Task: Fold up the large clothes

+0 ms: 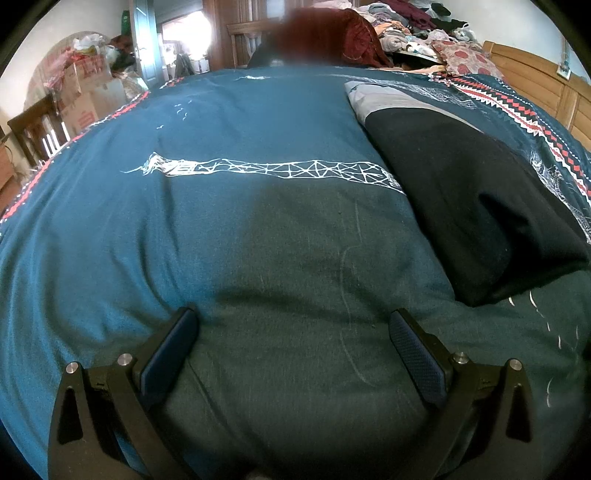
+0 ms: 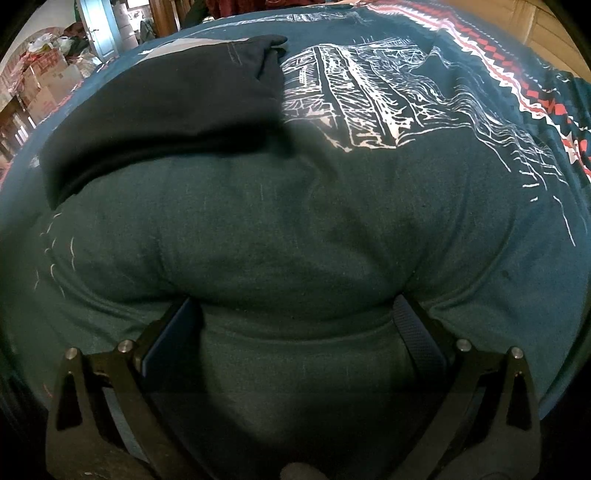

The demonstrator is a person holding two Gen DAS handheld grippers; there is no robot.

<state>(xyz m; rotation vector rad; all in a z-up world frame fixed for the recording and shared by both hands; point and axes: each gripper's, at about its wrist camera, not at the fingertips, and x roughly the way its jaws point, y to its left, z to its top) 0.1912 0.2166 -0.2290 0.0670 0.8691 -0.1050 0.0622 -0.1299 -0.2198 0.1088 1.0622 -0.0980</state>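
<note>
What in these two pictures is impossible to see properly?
- Black folded garment: its right end is cut off by the left wrist view's edge; in the right wrist view its near edge sinks into shadow.
- Clothes pile behind the teal bedspread: too small and tangled to tell pieces apart.
- Beyond the doorway: washed out by glare.

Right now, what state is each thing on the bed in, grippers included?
Black folded garment with a grey panel: folded, lying flat on the cover.
Teal printed bed cover: spread out, bunched near the fingers.
Left gripper: open, empty.
Right gripper: open, empty.
</note>
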